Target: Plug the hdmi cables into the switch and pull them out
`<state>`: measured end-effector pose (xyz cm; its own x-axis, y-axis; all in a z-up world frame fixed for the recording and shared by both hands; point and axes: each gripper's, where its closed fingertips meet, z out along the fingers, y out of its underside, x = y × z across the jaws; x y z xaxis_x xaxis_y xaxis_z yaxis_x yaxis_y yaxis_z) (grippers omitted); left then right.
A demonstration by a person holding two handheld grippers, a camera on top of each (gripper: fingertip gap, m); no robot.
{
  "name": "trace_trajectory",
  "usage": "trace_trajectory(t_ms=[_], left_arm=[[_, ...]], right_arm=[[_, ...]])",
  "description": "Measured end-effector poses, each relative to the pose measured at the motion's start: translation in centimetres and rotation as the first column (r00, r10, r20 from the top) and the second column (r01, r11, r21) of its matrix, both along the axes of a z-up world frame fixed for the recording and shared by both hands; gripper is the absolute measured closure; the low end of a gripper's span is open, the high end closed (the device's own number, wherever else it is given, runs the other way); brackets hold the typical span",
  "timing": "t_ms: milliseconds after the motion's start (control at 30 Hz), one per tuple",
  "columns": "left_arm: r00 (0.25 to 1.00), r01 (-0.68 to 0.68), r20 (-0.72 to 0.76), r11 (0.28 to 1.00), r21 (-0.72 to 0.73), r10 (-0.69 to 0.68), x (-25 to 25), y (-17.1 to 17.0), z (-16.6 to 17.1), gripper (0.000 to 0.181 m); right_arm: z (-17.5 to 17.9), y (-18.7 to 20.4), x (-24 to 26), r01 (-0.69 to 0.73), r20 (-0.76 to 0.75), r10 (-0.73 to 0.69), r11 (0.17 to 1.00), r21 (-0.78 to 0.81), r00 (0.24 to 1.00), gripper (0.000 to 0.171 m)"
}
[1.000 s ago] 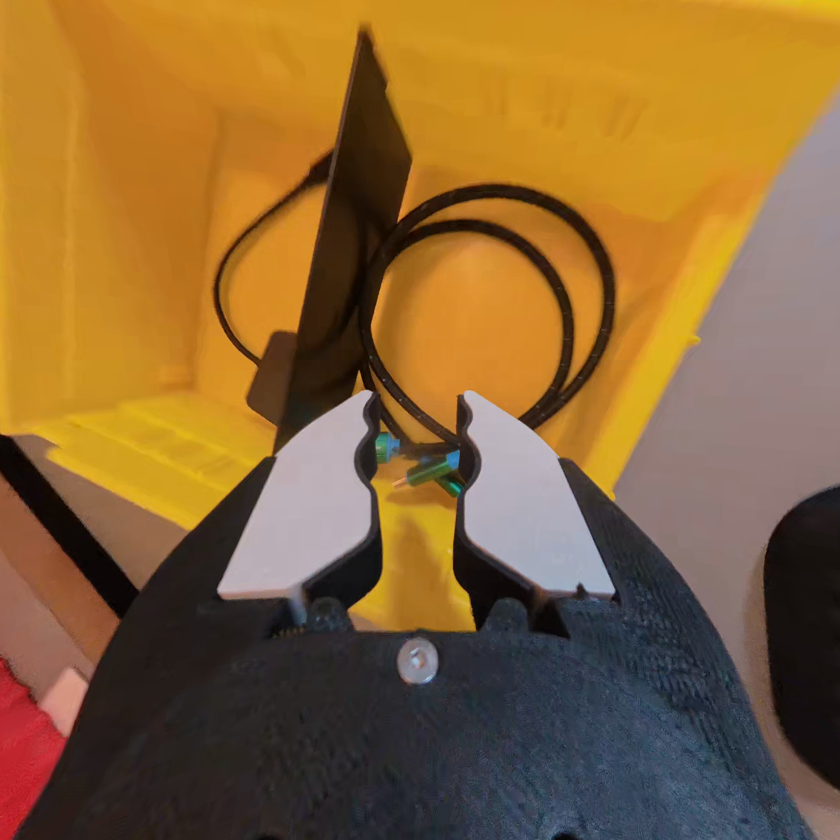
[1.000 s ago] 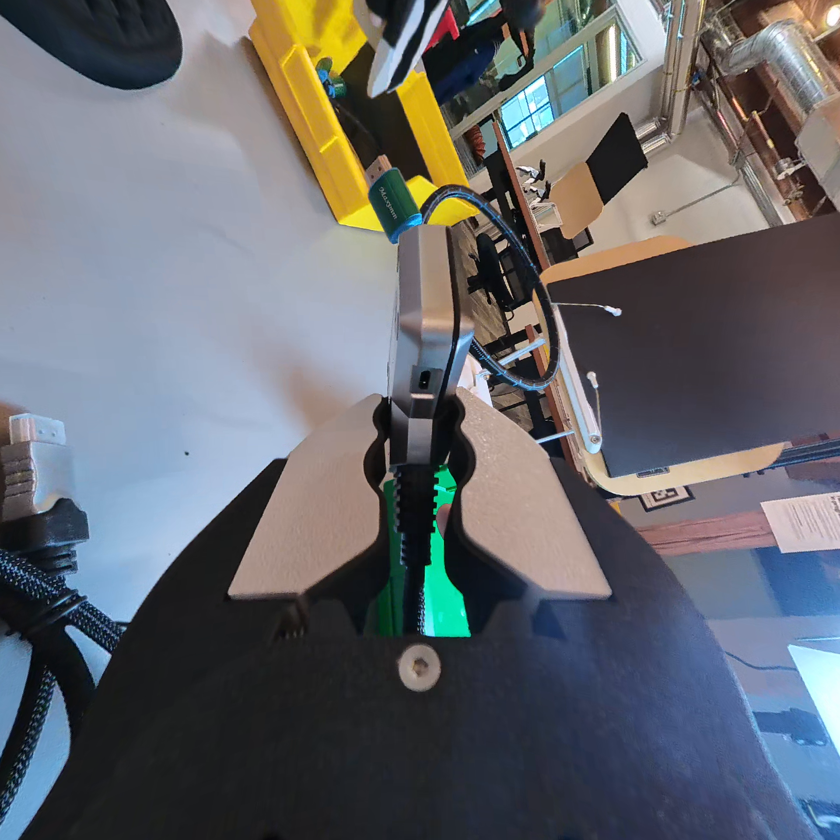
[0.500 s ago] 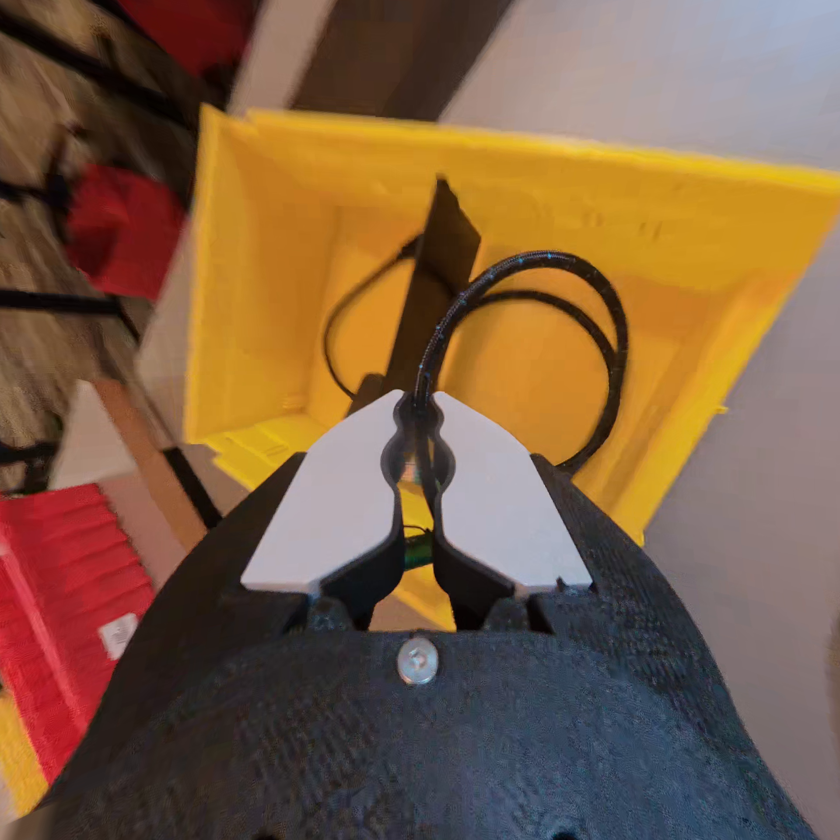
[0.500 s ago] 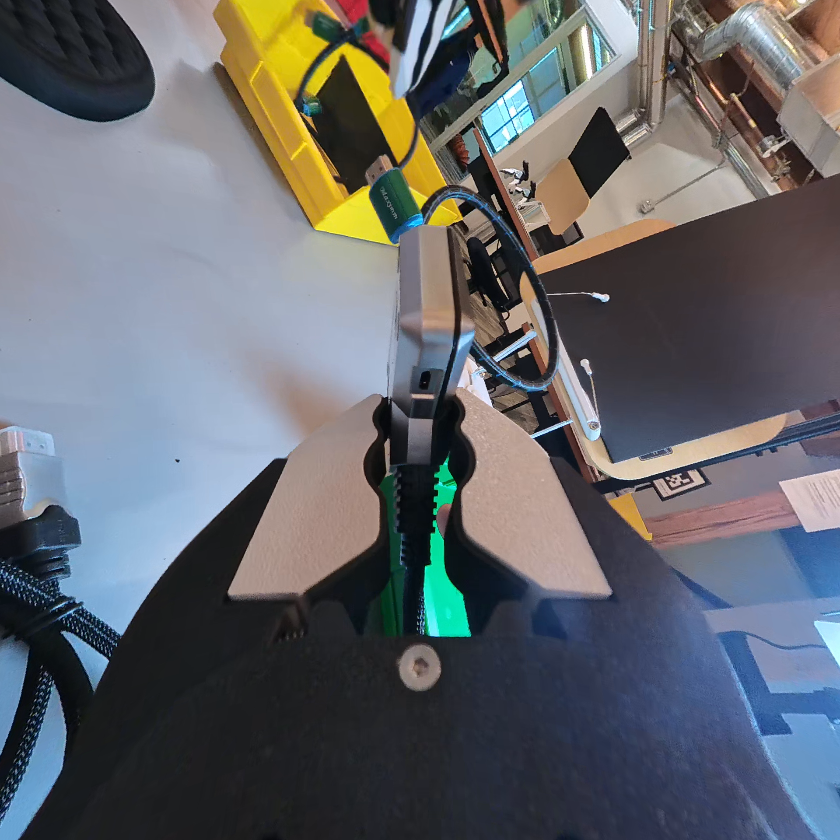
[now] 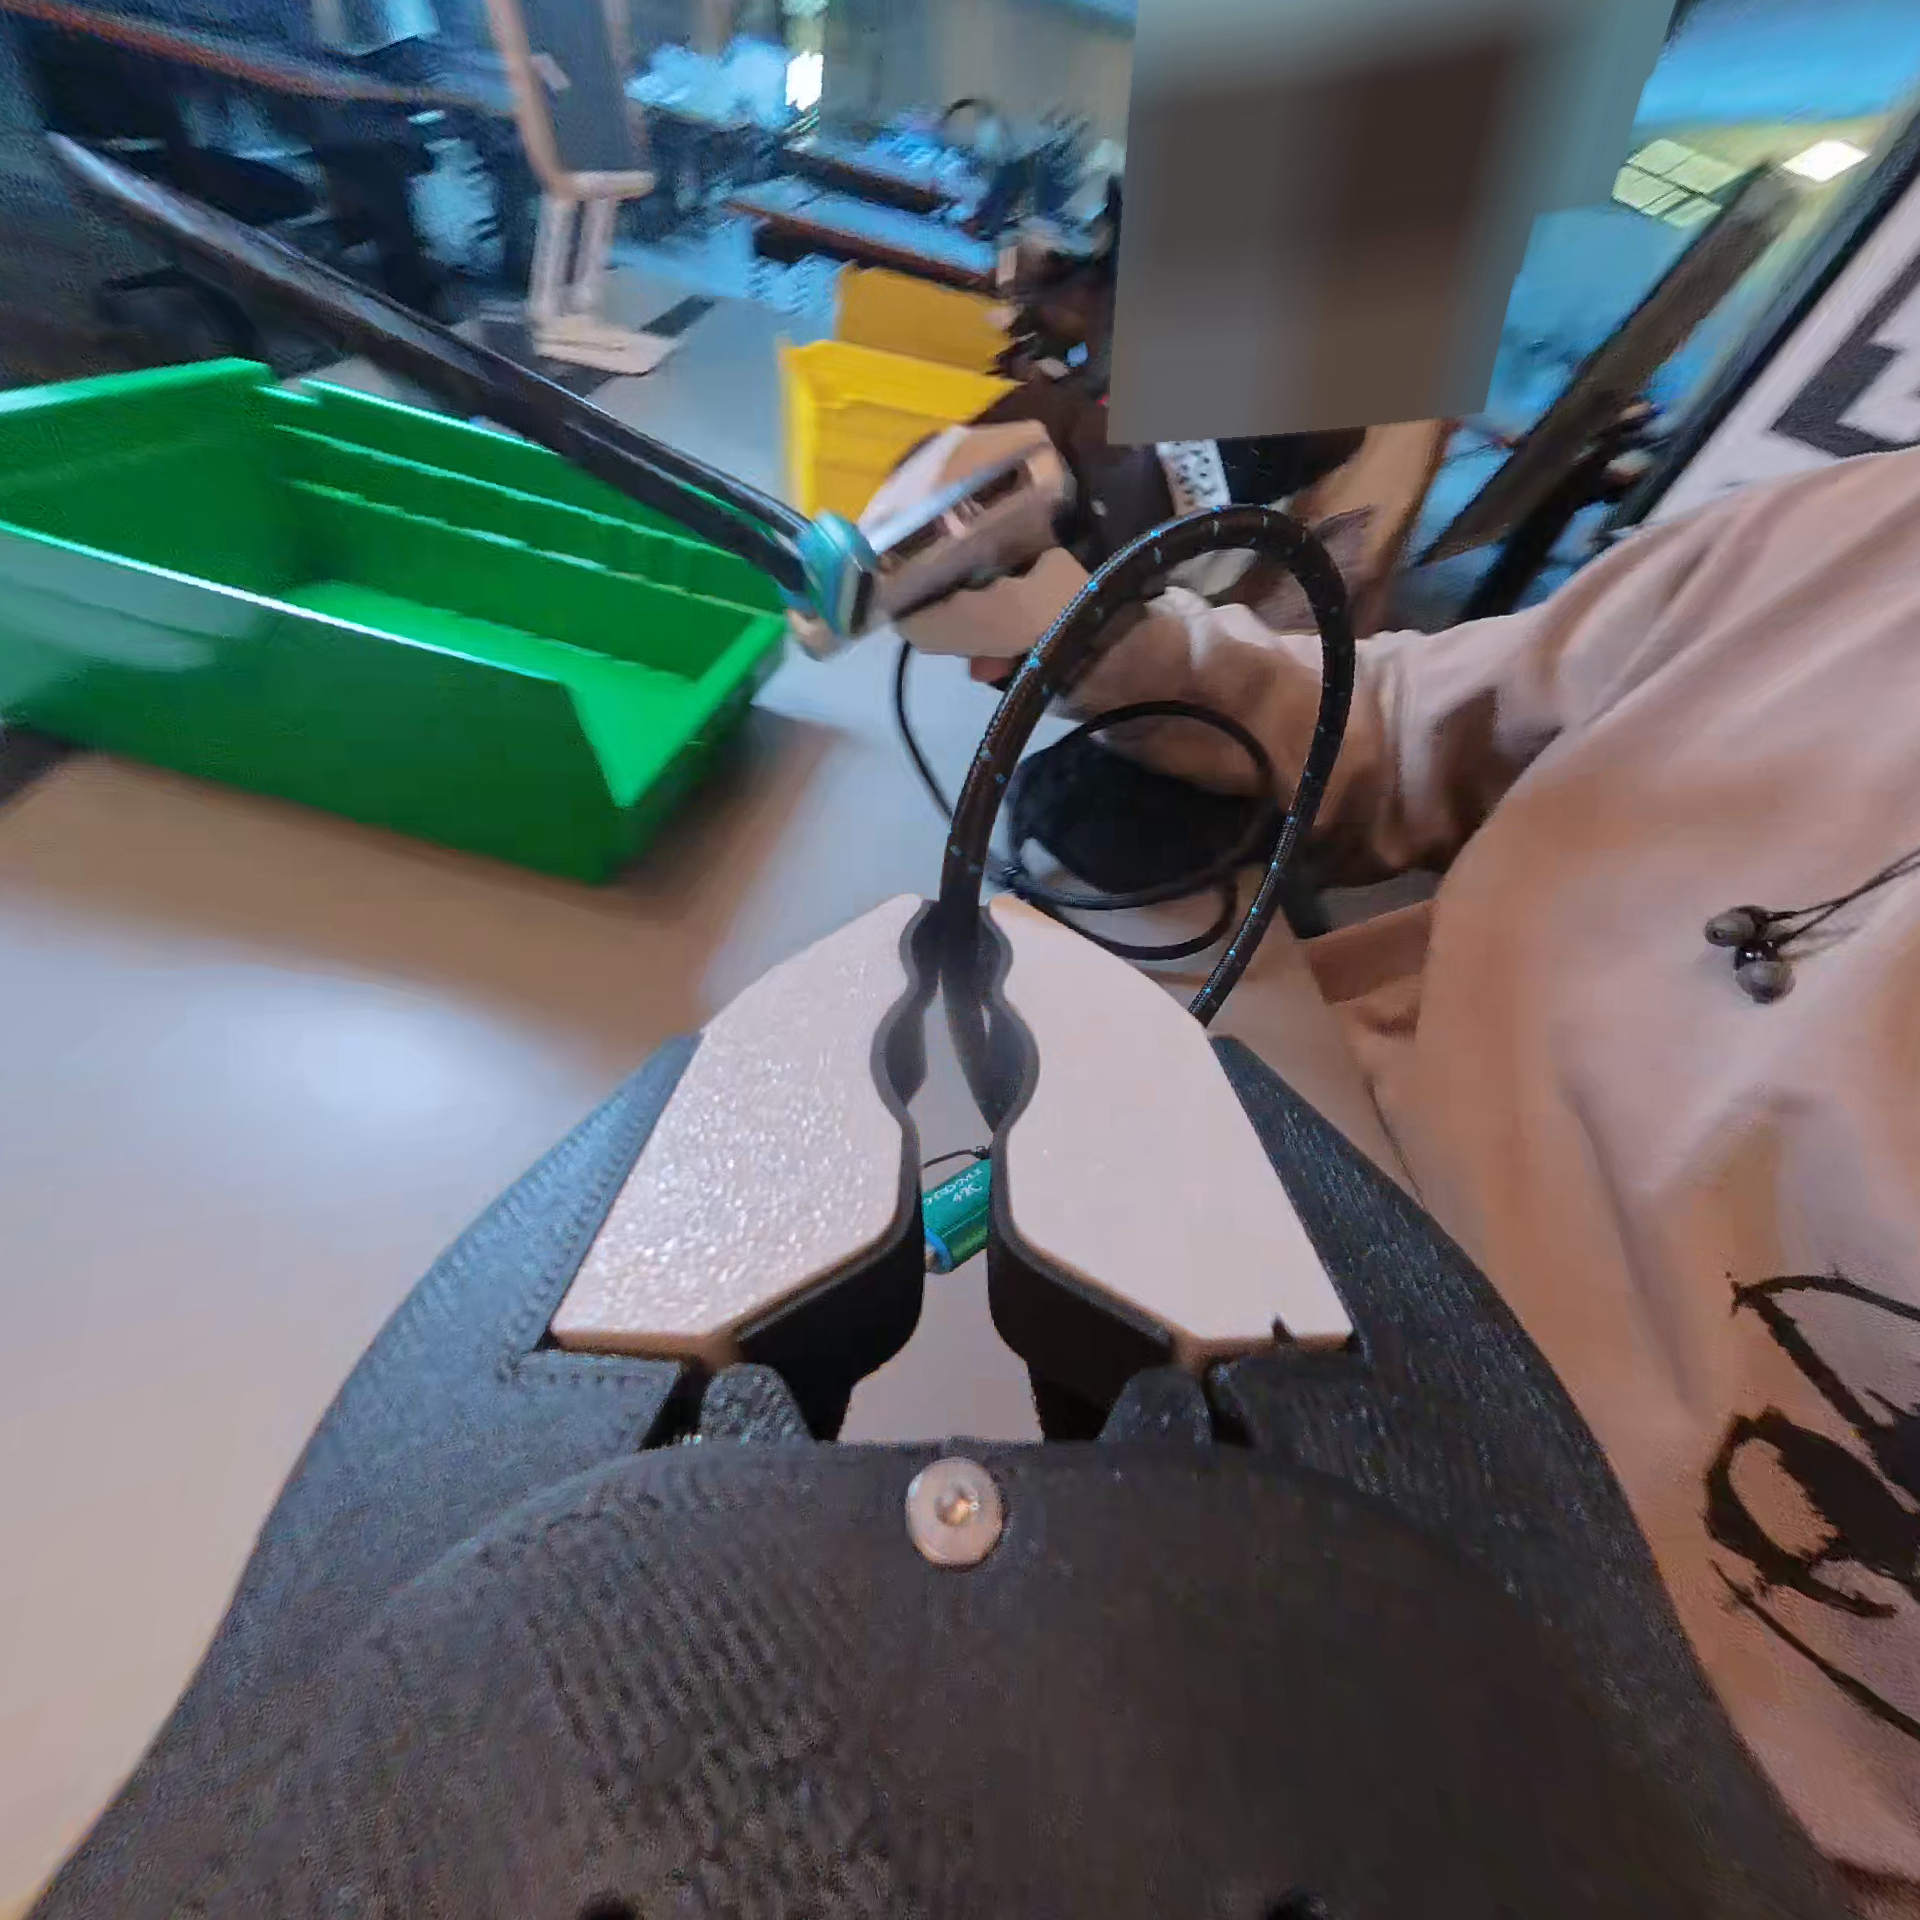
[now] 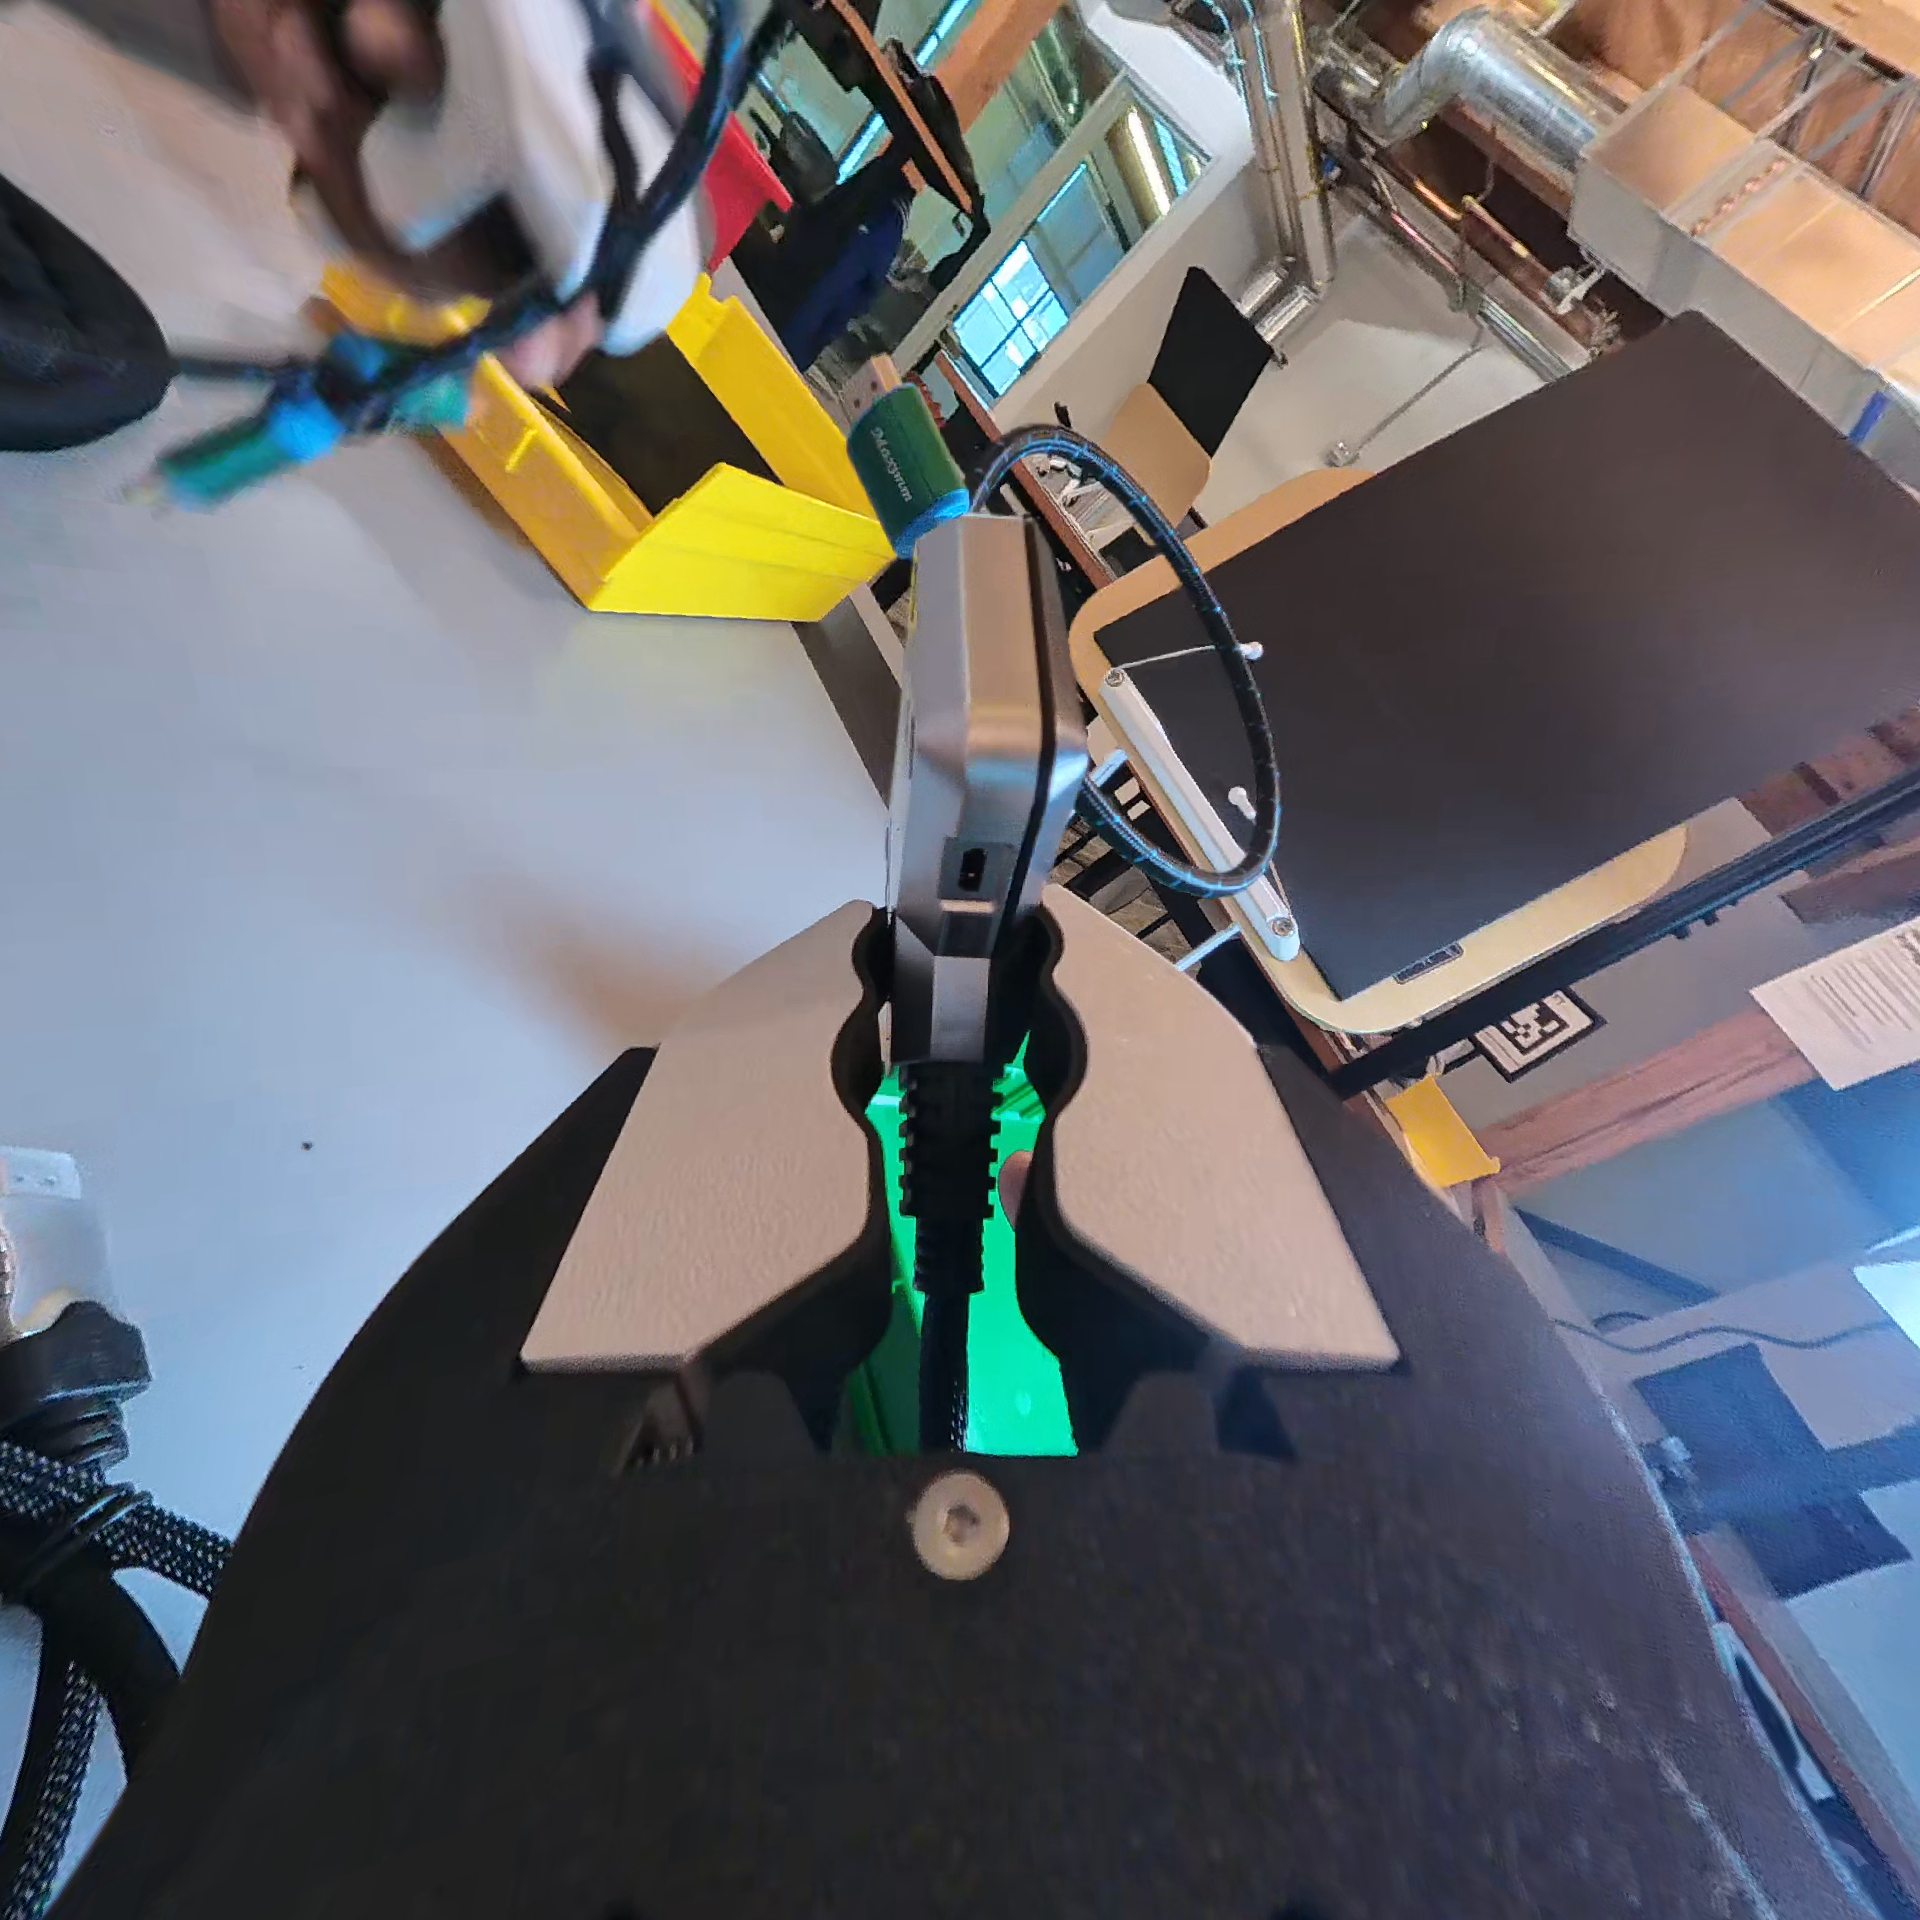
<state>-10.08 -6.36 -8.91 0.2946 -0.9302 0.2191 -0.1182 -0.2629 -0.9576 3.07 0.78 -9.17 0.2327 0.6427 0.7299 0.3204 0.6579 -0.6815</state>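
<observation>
Pinching braided cable btwn left hand-held gripper tips, plug behind.

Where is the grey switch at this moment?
In the right wrist view the switch stands upright, clamped at its lower end by the right gripper, with a green plug at its top, near the yellow bin.

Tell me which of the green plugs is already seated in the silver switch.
The dark green plug at the far end of the silver switch held in the right tongs. The other green plug hangs free on the cable carried by the left tongs.
</observation>
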Motion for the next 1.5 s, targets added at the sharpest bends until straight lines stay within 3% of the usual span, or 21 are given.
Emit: trace_trajectory(t_ms=[133,333,467,533,633,700,767,933,1033,1133,1167,1200,1267,1300,1400,1500], left_arm=[[0.999,0.037,0.019,0.997,-0.073,-0.036,3.4,1.5,-5.7,0.174],[0.948,-0.302,-0.174,0.924,-0.234,0.266,0.6,5.0,-10.6,0.169],[0.865,-0.415,-0.318,0.91,-0.019,0.388,-2.5,5.7,-11.0,0.161],[0.842,-0.386,-0.348,0.911,0.145,0.412,-2.9,5.4,-9.9,0.161],[0.854,-0.238,-0.381,0.918,0.319,0.354,-1.8,3.8,-8.8,0.16],[0.881,-0.083,-0.423,0.949,0.303,0.212,-0.1,1.5,-9.6,0.158],[0.838,0.03,-0.539,0.98,0.197,0.082,0.5,-0.4,-12.2,0.152],[0.717,0.11,-0.694,0.974,0.197,0.059,0.3,-0.8,-15.2,0.141],[0.692,0.096,-0.717,0.976,0.197,0.077,0.5,-0.8,-15.3,0.153],[0.585,-0.018,-0.791,0.978,0.206,0.177,-0.4,0.2,-15.2,0.163],[0.583,-0.108,-0.78,0.973,0.206,0.23,-0.4,0.7,-14.8,0.171],[0.628,-0.202,-0.739,0.968,0.148,0.244,0.3,0.7,-14.2,0.169],[0.775,-0.158,-0.619,0.987,0.006,0.128,2.9,-1.1,-12.8,0.167],[0.801,-0.145,-0.583,0.989,0.026,0.133,3.3,-1.1,-12.1,0.166],[0.762,-0.11,-0.626,0.986,0.126,0.165,2.6,-0.7,-12.4,0.154],[0.788,-0.091,-0.607,0.995,0.048,0.102,3.9,-1.5,-13.4,0.148]], right_arm=[[-0.3,0.5,0.2,0.014,-0.001,-0.014,1.0,-0.011,1.0,0.147],[-0.1,1.6,0.7,0.073,-0.02,-0.073,0.997,-0.014,0.997,0.147],[-0.2,1.9,0.9,0.081,-0.022,-0.081,0.997,-0.012,0.996,0.147],[-0.3,1.8,0.8,0.07,-0.019,-0.07,0.997,-0.01,0.997,0.147],[-0.6,1.4,0.6,0.048,-0.01,-0.048,0.999,-0.005,0.999,0.147],[-0.8,1.4,0.5,0.046,-0.002,-0.046,0.999,-0.005,0.999,0.147],[-1.0,1.4,0.4,0.044,0.005,-0.044,0.999,-0.007,0.999,0.147],[-1.2,1.4,0.3,0.036,0.015,-0.035,0.999,-0.015,0.999,0.147],[-1.4,1.4,0.3,0.034,0.024,-0.034,0.999,-0.02,0.999,0.147],[-1.6,1.5,0.3,0.04,0.031,-0.039,0.999,-0.02,0.999,0.147],[-1.6,1.5,0.3,0.041,0.03,-0.041,0.999,-0.022,0.999,0.147],[-1.6,1.5,0.3,0.042,0.03,-0.041,0.999,-0.023,0.999,0.147],[-1.6,1.6,0.3,0.043,0.031,-0.042,0.999,-0.024,0.999,0.147],[-1.7,1.6,0.3,0.044,0.032,-0.043,0.999,-0.025,0.999,0.147],[-1.8,1.5,0.3,0.043,0.035,-0.042,0.999,-0.025,0.999,0.147],[-1.9,1.6,0.2,0.044,0.04,-0.043,0.999,-0.023,0.998,0.148]])
